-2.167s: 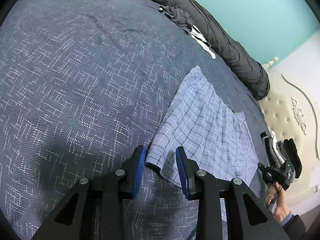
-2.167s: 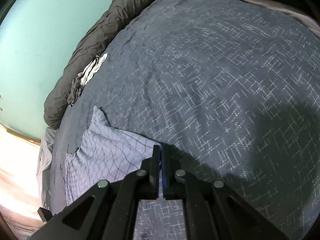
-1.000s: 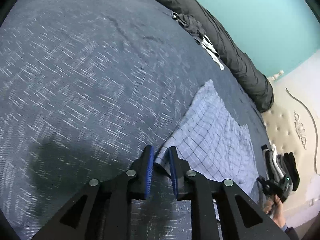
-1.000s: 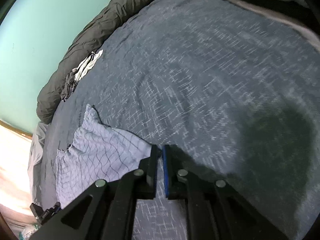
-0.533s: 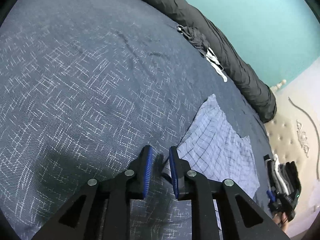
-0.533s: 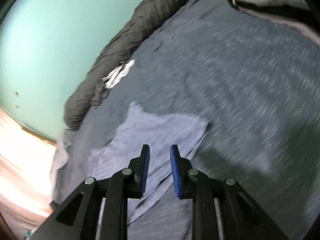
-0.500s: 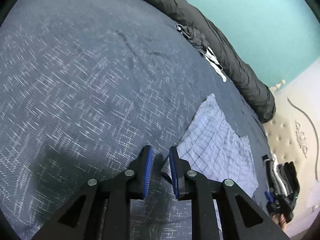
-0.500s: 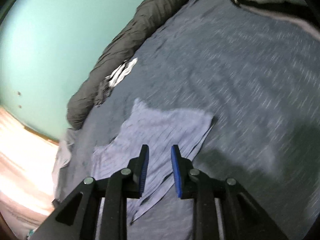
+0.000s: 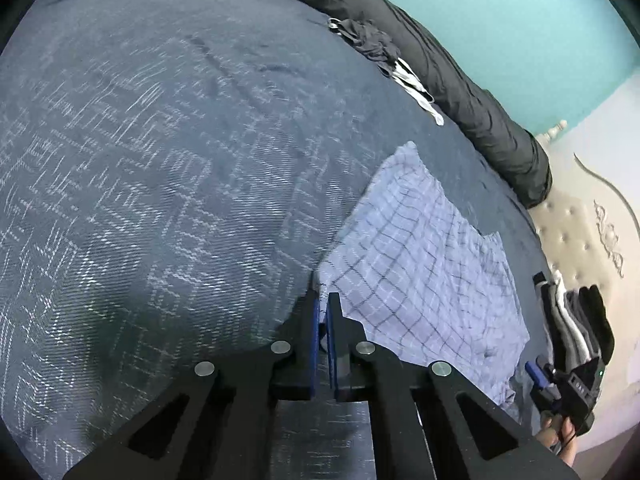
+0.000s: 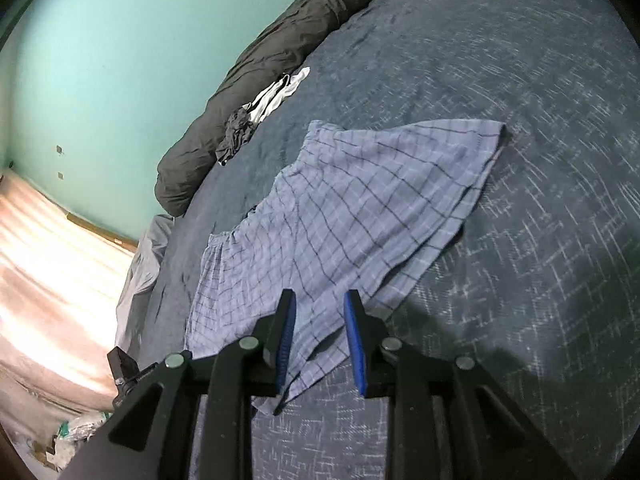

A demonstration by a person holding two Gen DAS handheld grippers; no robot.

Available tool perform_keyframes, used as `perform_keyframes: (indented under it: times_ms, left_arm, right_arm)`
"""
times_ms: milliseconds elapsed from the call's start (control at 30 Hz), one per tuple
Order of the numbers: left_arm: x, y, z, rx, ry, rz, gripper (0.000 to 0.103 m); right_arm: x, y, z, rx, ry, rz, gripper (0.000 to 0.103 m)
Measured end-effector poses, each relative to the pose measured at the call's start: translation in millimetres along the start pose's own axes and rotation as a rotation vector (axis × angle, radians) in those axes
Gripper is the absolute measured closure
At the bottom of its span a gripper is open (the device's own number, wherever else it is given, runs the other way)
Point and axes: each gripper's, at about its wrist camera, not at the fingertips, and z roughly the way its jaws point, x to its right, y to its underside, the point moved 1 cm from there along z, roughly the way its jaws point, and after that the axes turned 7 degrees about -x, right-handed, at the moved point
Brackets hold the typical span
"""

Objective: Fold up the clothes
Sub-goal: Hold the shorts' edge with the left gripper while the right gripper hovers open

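Note:
Light blue checked shorts [image 9: 420, 272] lie spread flat on the dark blue patterned bedspread [image 9: 160, 180]. My left gripper [image 9: 322, 300] is at their near left corner, its jaws closing tight on the hem so that only a thin slit shows between the blue pads. In the right wrist view the shorts [image 10: 360, 208] fill the middle. My right gripper [image 10: 318, 304] hovers over their near edge, open, with cloth lying under the gap and no pad pressing on it. The right gripper [image 9: 538, 376] also shows small at the left wrist view's lower right, held in a hand.
A rolled black duvet [image 10: 260, 80] runs along the teal wall, with a small heap of dark and white garments [image 10: 248, 120] against it. A stack of folded clothes [image 9: 576, 320] sits by the cream tufted headboard [image 9: 580, 240]. Bare bedspread [image 10: 540, 160] stretches away from the shorts.
My left jaws have closed on the shorts' corner. My right gripper let go of its corner, opened, and swung across so that the shorts now lie under its jaws.

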Motion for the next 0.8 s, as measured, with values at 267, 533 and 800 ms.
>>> perform_keyframes:
  times_ms: [267, 533, 800]
  left_arm:
    - [8.2, -15.4, -23.6, 0.091, 0.037, -0.010, 0.100]
    - [10.1, -25.3, -14.8, 0.081, 0.016, -0.035, 0.100]
    - [-6.5, -20.6, -5.5, 0.047, -0.031, -0.093, 0.097]
  right_arm:
    - [-2.9, -1.3, -1.9, 0.008, -0.016, -0.018, 0.079]
    - [-0.7, -0.9, -0.4, 0.002, -0.014, -0.017, 0.079]
    - [-0.4, -0.6, 2.1, -0.006, -0.017, -0.019, 0.079]
